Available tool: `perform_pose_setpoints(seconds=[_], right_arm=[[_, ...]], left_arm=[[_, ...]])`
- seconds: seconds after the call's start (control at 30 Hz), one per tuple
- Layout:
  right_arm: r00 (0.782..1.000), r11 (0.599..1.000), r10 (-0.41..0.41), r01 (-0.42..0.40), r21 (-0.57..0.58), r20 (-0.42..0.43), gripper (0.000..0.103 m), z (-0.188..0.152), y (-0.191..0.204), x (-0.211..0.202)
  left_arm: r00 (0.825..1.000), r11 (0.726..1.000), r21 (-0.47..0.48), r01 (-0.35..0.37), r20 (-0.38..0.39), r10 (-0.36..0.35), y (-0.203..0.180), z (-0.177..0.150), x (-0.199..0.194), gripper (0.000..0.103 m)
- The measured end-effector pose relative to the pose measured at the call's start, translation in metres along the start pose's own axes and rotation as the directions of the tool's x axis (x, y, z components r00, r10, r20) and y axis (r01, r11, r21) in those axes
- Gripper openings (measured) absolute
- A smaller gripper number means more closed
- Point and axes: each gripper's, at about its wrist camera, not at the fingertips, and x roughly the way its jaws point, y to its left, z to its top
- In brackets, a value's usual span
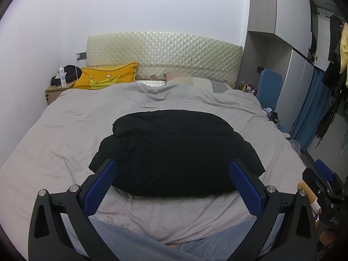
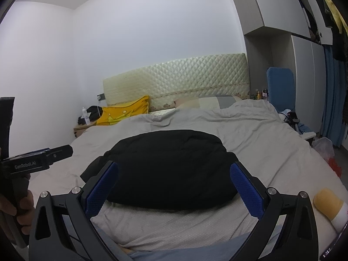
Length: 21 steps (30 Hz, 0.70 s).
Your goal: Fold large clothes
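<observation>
A black padded garment [image 1: 174, 150] lies folded into a thick bundle on the grey bed cover [image 1: 54, 143]; it also shows in the right wrist view [image 2: 165, 169]. My left gripper [image 1: 173, 168] is open and empty, held above the bundle's near edge, its blue pads [image 1: 100, 187] wide apart. My right gripper [image 2: 174, 171] is open and empty too, above the near edge, apart from the garment. The left gripper appears at the left of the right wrist view [image 2: 43, 158]; the right one appears at the right edge of the left wrist view [image 1: 326, 182].
A yellow crown pillow [image 1: 108, 76] and more pillows [image 1: 195, 80] lie by the quilted headboard [image 1: 165, 52]. A nightstand [image 1: 56, 89] stands at the far left. Wardrobes [image 1: 293, 65] and hanging clothes [image 1: 339, 65] line the right. A yellow-and-white cylindrical object [image 2: 332, 206] lies at the near right.
</observation>
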Motion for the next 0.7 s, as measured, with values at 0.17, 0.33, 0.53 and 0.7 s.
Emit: perform_pose_setpoints(seconds=[0.17,0.33,0.53,0.7], right_arm=[[1.000,1.000,-0.002,0.002,-0.001,0.001,0.103,-0.0012,0.0016,-0.0006],[1.000,1.000,-0.006,0.006,0.001,0.000,0.103,-0.0018,0.0029,0.0000],[1.000,1.000,-0.009,0.009,0.002,0.000,0.103,-0.0035,0.0046,0.0001],[1.000,1.000,-0.010,0.010,0.005,0.004,0.103,-0.0036,0.0035,-0.0005]], left_arm=[[1.000,1.000,-0.002,0.003,-0.002,-0.003,0.0003,-0.0025,-0.0008,0.103],[1.000,1.000,-0.003,0.000,0.001,0.000,0.0009,-0.0025,-0.0003,0.103],[1.000,1.000,0.003,0.002,-0.001,-0.002,0.0008,-0.0030,-0.0010,0.103],[1.000,1.000,-0.002,0.006,-0.001,-0.006,0.0033,-0.0023,-0.0013,0.103]])
